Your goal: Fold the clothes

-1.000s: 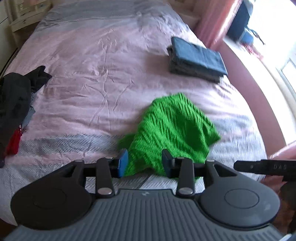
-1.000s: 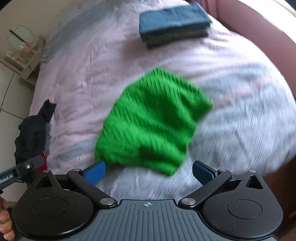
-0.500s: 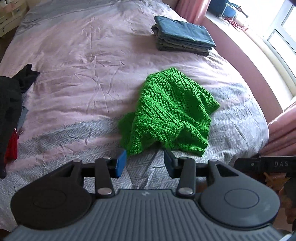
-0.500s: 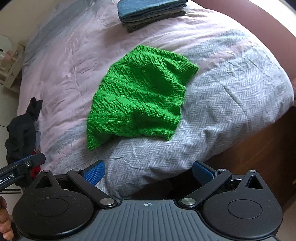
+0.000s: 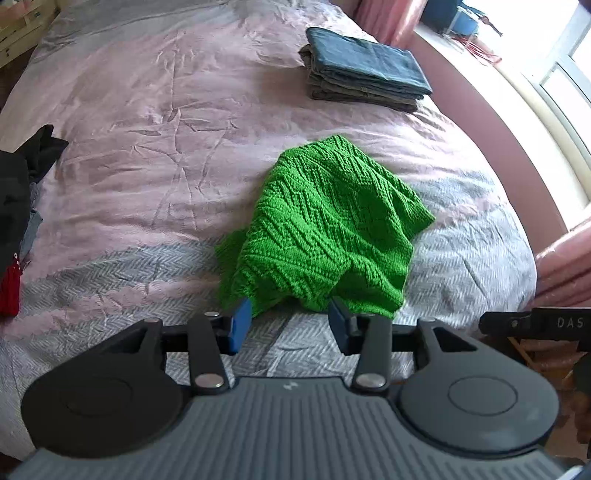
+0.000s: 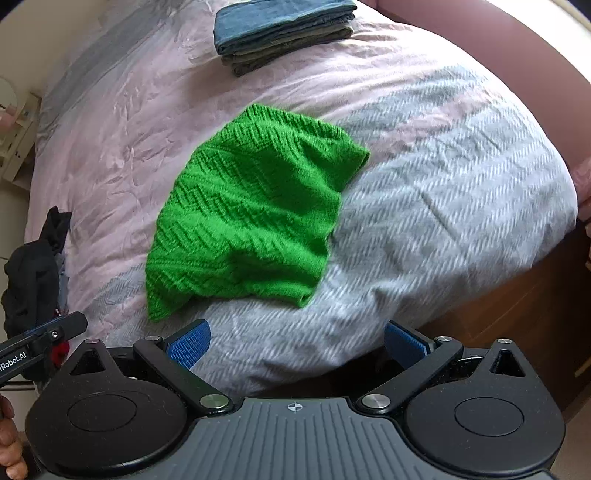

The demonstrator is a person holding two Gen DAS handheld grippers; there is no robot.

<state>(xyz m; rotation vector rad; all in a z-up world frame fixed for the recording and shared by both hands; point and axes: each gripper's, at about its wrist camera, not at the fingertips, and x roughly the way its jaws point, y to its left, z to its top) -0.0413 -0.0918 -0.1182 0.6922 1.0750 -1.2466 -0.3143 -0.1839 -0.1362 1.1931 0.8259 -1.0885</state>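
Bright green cable-knit sweater (image 5: 328, 229) lies rumpled near the bed's foot edge, soft and floppy. Left gripper (image 5: 290, 325) and right gripper (image 6: 295, 345) both gape empty; its near hem looks the best hold.

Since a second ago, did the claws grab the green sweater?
No. The left claw backed off, then came close to the green sweater again; its jaws are open and empty. The right claw stayed open and empty. The sweater and folded stack haven't moved.

A home bedroom in daylight

A wide bed under a wrinkled pink-and-grey quilt (image 5: 155, 122) fills the room; pink curtains (image 5: 376, 14) hang at one o'clock.
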